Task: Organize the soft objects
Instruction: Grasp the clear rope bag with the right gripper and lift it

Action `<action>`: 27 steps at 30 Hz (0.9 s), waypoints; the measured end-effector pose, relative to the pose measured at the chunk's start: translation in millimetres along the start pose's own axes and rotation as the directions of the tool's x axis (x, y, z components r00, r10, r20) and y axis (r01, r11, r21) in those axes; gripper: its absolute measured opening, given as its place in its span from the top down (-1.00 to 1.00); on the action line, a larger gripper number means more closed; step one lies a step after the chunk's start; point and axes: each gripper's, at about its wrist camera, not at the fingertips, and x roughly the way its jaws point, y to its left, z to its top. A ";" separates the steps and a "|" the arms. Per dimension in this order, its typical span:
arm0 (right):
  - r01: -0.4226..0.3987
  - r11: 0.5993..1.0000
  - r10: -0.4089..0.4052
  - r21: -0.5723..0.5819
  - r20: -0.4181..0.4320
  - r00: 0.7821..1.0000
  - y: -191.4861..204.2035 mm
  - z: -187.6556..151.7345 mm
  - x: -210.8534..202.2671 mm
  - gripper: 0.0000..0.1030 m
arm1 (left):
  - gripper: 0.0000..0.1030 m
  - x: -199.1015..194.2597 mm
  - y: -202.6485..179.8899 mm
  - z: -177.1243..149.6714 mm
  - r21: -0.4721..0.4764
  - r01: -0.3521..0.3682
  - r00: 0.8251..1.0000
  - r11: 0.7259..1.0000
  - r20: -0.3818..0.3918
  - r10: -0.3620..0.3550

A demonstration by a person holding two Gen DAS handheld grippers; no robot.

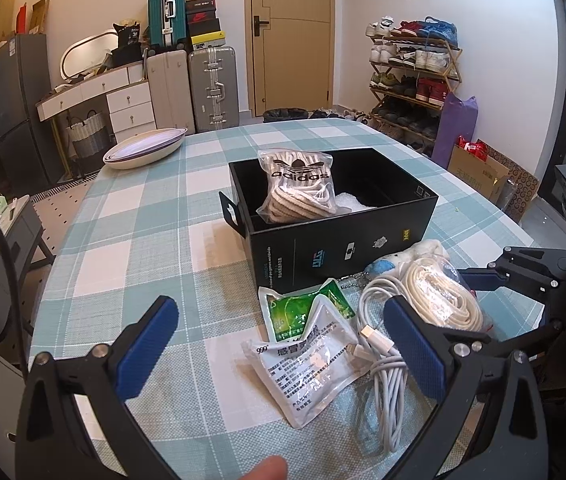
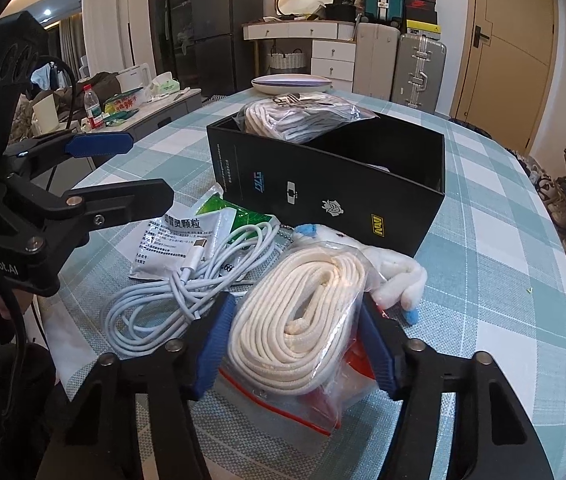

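Note:
A black open box stands on the checked table and holds a bagged adidas lace bundle. In front of it lie a white medicine sachet, a green sachet, a white cable, a white plush toy and a bagged white rope coil. My right gripper has its blue pads on both sides of the rope bag. My left gripper is open above the sachets.
A stack of oval dishes sits at the table's far edge. Suitcases, a white dresser and a shoe rack stand beyond the table. A side counter with bottles is at the left.

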 end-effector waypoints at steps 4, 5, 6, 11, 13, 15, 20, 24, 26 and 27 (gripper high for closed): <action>-0.019 1.000 0.019 -0.002 0.013 1.000 -1.8 0.7 -1.7 0.22 | -1.00 -0.7 0.0 -0.3 -0.002 0.001 1.000 1.000 0.000 -0.001; -0.027 1.000 0.027 0.003 0.016 1.000 -2.9 1.2 -2.6 0.26 | -1.00 -0.7 0.0 -0.2 -0.001 0.001 1.000 1.000 -0.001 -0.001; -0.028 1.000 0.028 0.006 0.023 0.999 -3.9 1.7 -3.8 0.28 | -1.00 -1.1 -0.2 -0.3 0.000 0.002 1.000 1.000 0.000 -0.002; -0.039 0.999 0.038 0.011 0.066 0.997 -7.0 4.4 -11.8 0.32 | -1.00 -2.9 -0.2 0.8 -0.001 0.010 1.000 1.000 0.001 -0.010; -0.043 0.999 0.041 0.017 0.090 0.995 -8.6 6.3 -15.6 0.32 | -1.00 -4.0 0.7 1.0 -0.002 0.022 1.000 1.000 -0.002 -0.022; -0.044 0.999 0.042 0.021 0.115 0.993 -10.8 6.0 -20.9 0.32 | -1.00 -5.0 -0.6 1.0 0.002 0.032 0.999 0.999 -0.008 -0.032; -0.045 0.998 0.037 0.043 0.166 0.985 -19.1 7.1 -31.7 0.32 | -1.00 -6.9 -7.8 0.8 0.034 0.050 0.999 0.998 -0.022 -0.049; -0.045 0.998 0.034 0.053 0.193 0.981 -24.1 9.9 -39.0 0.32 | -1.00 -7.4 -15.9 -0.6 0.062 0.076 0.996 0.995 -0.041 -0.074; -0.045 0.997 0.033 0.058 0.202 0.979 -23.8 9.9 -42.2 0.32 | -1.00 -8.7 -21.2 -2.4 0.086 0.096 0.995 0.992 -0.046 -0.093; -0.045 0.997 0.032 0.060 0.206 0.978 -24.6 9.8 -43.0 0.32 | -1.00 -9.5 -24.1 -3.0 0.100 0.106 0.994 0.989 -0.048 -0.101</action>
